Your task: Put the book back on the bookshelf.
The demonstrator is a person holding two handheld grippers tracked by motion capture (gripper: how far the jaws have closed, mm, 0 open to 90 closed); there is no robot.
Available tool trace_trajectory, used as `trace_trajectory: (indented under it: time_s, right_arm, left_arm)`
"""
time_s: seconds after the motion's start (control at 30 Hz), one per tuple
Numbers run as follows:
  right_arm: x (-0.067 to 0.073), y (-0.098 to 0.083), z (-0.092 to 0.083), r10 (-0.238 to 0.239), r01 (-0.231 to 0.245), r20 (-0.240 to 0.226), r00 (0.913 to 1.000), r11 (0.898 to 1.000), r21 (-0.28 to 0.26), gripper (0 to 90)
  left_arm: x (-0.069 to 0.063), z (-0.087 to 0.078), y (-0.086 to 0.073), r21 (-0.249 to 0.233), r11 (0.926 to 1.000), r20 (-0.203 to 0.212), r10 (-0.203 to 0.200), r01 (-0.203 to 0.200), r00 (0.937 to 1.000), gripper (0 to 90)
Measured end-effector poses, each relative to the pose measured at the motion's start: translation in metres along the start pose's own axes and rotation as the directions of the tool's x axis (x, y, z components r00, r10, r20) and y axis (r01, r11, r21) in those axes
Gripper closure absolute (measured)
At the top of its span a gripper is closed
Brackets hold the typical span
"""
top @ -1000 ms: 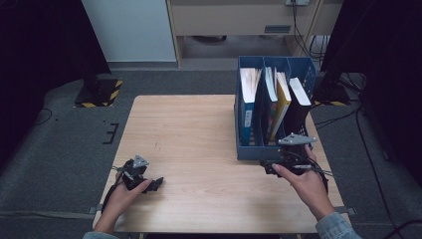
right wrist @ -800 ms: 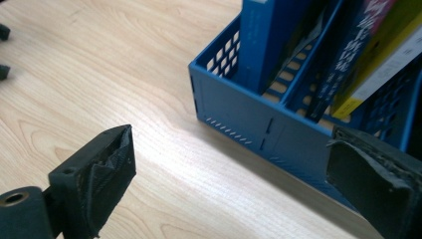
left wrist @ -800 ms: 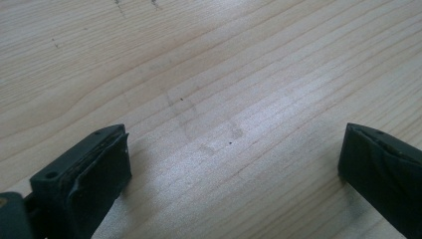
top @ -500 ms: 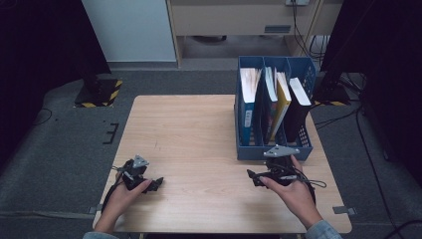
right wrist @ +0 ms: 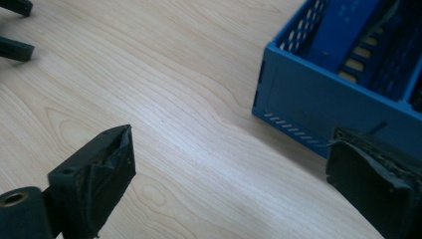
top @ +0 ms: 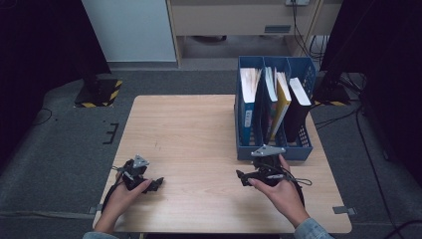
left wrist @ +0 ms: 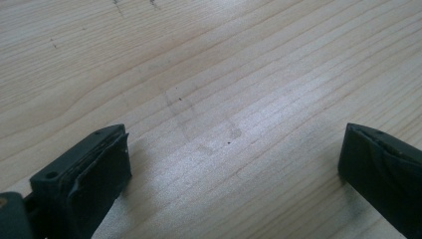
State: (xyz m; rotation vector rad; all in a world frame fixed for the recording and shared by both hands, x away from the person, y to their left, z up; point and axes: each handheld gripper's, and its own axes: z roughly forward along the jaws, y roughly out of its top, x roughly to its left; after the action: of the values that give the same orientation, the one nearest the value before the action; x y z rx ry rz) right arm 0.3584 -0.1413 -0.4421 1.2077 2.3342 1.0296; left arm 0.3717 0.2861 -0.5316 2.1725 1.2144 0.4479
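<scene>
On the bench (top: 199,124), the right hand-held gripper (top: 242,178) waits wide apart near the stiff, heavy blue file box (top: 272,149); grab its rim.

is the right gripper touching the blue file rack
Apart. The right gripper view shows the right gripper with open jaws over bare table, and a strip of wood lies between them and the rack. The high view shows a gap too.

We see an office-like lab. A blue file rack (top: 271,147) at 2 o'clock stands on a wooden table (top: 189,129); hazard-taped stand feet (top: 97,94) and cables (top: 343,114) cross grey carpet.
</scene>
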Motion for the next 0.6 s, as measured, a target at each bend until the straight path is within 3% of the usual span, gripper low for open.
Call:
trace_trajectory:
  time_s: [0.1, 0.6]
  right_arm:
    - [0.002, 0.004, 0.002, 0.002, -0.002, 0.007, 1.0000, 1.000, -0.023, 6.5]
    - [0.028, 0.011, 0.038, -0.029, 0.030, -0.056, 0.9980, 0.999, 0.017, 7.3]
  left_arm:
    - [0.000, 0.000, 0.000, 0.001, 1.0000, 0.001, 0.001, -0.001, 1.0000, 0.0]
    - [0.000, 0.000, 0.000, 0.003, 1.0000, 0.002, 0.006, -0.006, 1.0000, 0.0]
